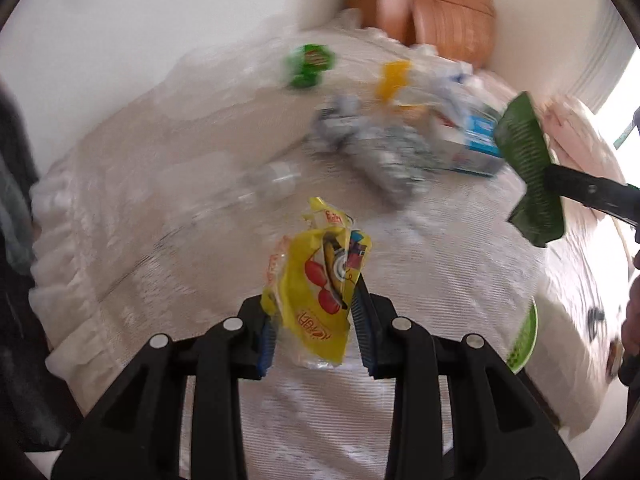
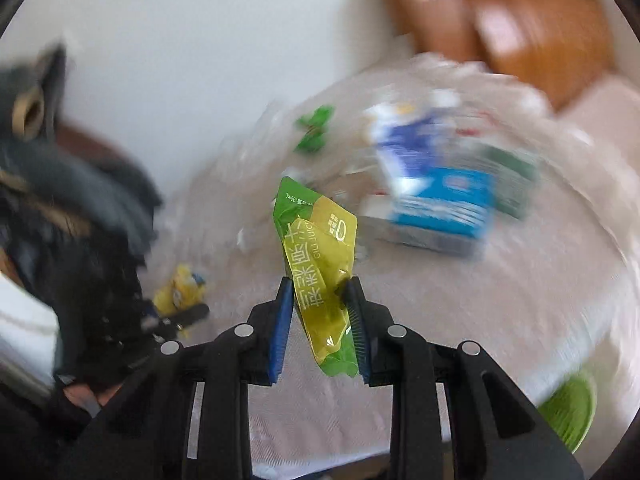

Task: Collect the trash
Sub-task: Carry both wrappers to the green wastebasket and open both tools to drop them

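**Both grippers carrying wrappers above the litter**

While both views are smeared by motion blur, we can read the grips well enough. Our left gripper (image 1: 316, 304) is clamped on a crumpled yellow snack wrapper (image 1: 320, 280) printed with red fruit and a cartoon figure; the blue pads press it from both sides and it stands up between them, off the cloth. Our right gripper (image 2: 320, 308) is clamped on a green-and-yellow juice pouch (image 2: 320, 264), creased, its top leaning left.

We take the blue-and-white carton (image 1: 476, 140) as our landmark, lying on the white tablecloth (image 1: 420, 260):
- just left of the carton, touching it, a wad of crumpled grey-white paper (image 1: 368, 148);
- farther left and nearer us, a clear plastic bottle (image 1: 264, 184) on its side;
- beyond the carton to the left, a green wrapper (image 1: 308, 66), and a yellow scrap (image 1: 394, 76) closer to it;
- in the left wrist view the pouch in our right gripper shows dark green just right of the carton;
- well toward us and right of the carton, a green-rimmed bowl (image 1: 524, 340) at the table edge.

An orange-brown chair (image 1: 436, 8) stands beyond the table.
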The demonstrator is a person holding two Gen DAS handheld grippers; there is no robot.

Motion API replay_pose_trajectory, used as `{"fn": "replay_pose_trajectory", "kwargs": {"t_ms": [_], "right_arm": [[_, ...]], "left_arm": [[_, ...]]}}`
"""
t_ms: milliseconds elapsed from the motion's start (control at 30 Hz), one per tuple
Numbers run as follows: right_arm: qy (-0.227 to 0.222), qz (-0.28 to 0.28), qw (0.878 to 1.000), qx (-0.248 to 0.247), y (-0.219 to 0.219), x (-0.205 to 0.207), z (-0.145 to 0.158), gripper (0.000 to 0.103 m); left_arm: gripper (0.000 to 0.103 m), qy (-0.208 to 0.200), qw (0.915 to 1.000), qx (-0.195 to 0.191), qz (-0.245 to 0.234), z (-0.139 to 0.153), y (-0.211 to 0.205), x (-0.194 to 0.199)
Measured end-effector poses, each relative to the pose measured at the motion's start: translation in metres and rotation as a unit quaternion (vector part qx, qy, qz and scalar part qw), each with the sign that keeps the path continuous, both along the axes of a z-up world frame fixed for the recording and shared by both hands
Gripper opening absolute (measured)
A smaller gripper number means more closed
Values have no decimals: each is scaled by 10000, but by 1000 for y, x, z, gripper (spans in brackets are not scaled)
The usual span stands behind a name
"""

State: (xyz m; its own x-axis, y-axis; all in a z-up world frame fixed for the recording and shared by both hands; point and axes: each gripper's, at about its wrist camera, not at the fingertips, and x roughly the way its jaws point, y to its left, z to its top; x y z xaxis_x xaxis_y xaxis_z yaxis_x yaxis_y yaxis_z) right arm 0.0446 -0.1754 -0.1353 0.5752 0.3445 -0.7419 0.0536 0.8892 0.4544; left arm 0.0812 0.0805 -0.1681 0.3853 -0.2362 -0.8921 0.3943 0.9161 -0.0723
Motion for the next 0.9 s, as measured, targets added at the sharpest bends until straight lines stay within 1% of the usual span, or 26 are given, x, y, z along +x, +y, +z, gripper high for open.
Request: {"fn": "replay_pose_trajectory", "kwargs": {"t_ms": [67,133,200,267,367,400,433,500,600,633,667,733,800,833,900], "right_arm": [[-16,-429,9991,-16,-29,-29,6,28],[47,-918,9954,-280,-64,-72,13,28],[160,-1412,9885,-526,-101,-117,17,28],[251,-1766,9811,-750,-130,-152,19,28],[296,-2214,9681,-1138,-168,-204,19,28],[303,-2327,9651,-1166,-177,-217,18,28],[310,-2448,9624,-1132,-189,-233,17,28],[324,-2557,9598,-1112,-208,-254,14,28],[352,-2601,9575,-1199,-223,-274,9,28],[339,-2605,9580,-1152,-230,-280,6,28],[326,-2603,9585,-1116,-233,-286,2,28],[329,-2599,9587,-1110,-241,-291,-2,28],[334,-2576,9595,-1090,-248,-296,-4,28],[326,-2564,9601,-1065,-250,-299,-4,28],[316,-2521,9618,-1017,-253,-300,-6,28]], "left_arm": [[33,-78,9995,7,-294,8,-24,-8],[33,-122,9972,-30,-730,16,-60,-22],[33,-129,9931,-96,-1158,21,-102,-38],[33,-97,9874,-145,-1572,23,-148,-55],[33,175,9736,-393,-2241,16,-221,-90],[33,369,9656,-519,-2522,11,-249,-105],[33,500,9596,-572,-2709,6,-269,-114],[33,677,9479,-568,-3060,-8,-312,-138],[33,779,9386,-448,-3331,-24,-357,-163],[33,807,9370,-421,-3373,-27,-366,-167],[36,831,9358,-391,-3404,-29,-375,-171],[46,826,9375,-335,-3363,-32,-389,-178],[66,812,9403,-362,-3286,-30,-391,-177],[70,782,9415,-386,-3254,-27,-389,-179],[83,678,9447,-395,-3185,-22,-392,-181]]}}
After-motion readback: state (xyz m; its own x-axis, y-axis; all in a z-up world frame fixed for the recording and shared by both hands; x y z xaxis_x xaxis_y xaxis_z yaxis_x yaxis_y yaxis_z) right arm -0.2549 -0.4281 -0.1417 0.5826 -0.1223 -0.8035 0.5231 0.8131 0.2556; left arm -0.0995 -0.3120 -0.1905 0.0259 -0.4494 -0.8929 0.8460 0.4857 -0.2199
